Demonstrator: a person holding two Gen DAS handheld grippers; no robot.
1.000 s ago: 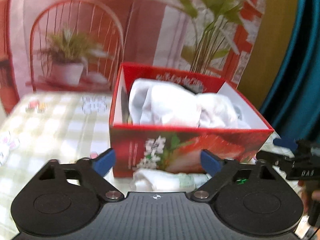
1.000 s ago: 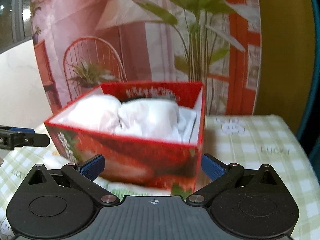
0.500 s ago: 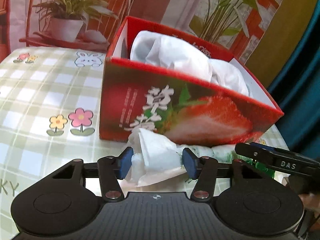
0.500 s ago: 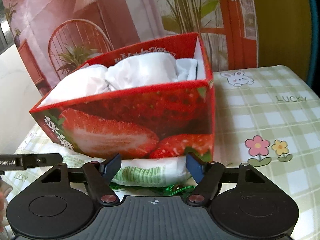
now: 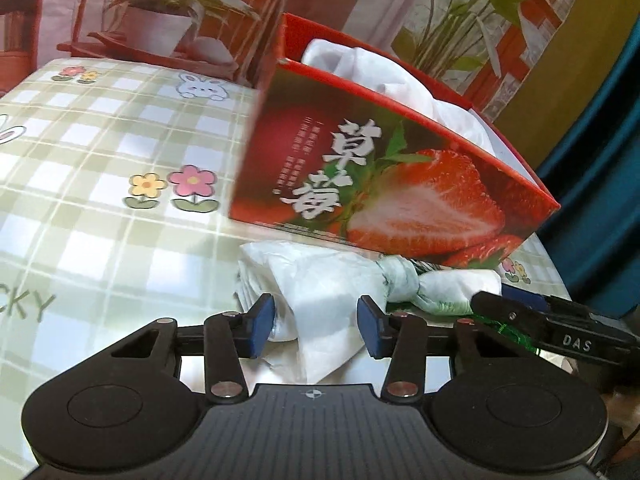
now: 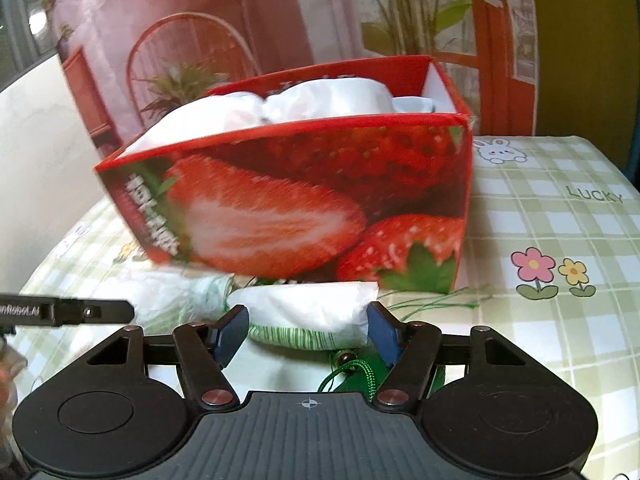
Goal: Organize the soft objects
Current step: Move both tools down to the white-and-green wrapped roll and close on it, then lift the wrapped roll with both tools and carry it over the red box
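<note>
left wrist view: sat low over the tablecloth [image 5: 100, 184], close behind the left gripper [image 5: 316, 326], facing the strawberry box [image 5: 400, 200] from its near left.
right wrist view: sat equally low and close, behind the right gripper [image 6: 306, 330], facing the same box [image 6: 304, 200] from its near right.
shared: the box, the white bundle [image 5: 320, 280] [image 6: 308, 308] before it, and each other's gripper tips.

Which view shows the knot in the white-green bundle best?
Left wrist. The twisted knot of the white-green bundle sits unobstructed just beyond the left gripper, in front of the strawberry box. In the right wrist view the knot is blurred at the bundle's far left, beside the right gripper.
</note>
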